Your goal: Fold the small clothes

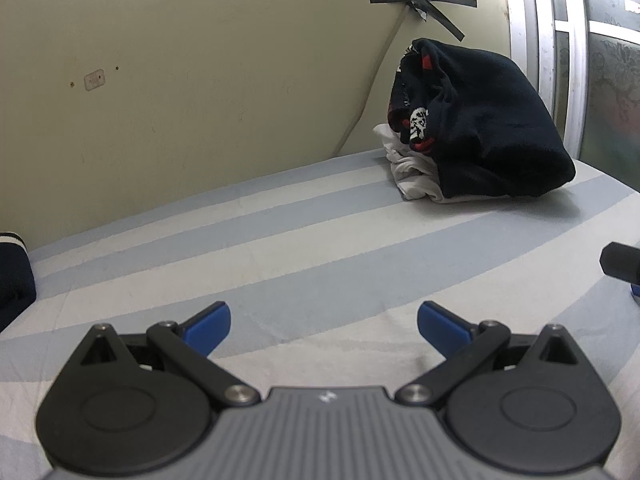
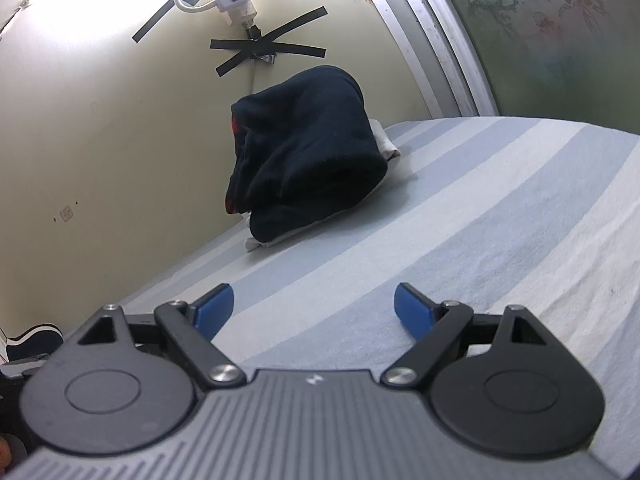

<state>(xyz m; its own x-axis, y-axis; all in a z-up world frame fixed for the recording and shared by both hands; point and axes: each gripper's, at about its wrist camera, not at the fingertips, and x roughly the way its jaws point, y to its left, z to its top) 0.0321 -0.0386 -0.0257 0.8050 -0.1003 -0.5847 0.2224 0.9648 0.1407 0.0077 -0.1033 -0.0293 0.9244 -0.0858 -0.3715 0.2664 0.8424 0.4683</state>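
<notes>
Resting against the cream wall at the far edge of the bed, the dark navy garment sits in a soft, rounded heap on top of a crumpled white garment. In the left wrist view its long axis runs from upper left down to lower right, with a red-and-white printed lining showing at the open end that faces left. The fabric looks thick and matte, like fleece. Beneath it the striped bedsheet is a smooth woven cloth in pale blue, grey and white bands. Both tools hover over bare sheet, well apart from the heap: the left gripper and the right gripper each have their blue-padded jaws spread wide, with nothing between them. Black tape strips cross on the wall above.
</notes>
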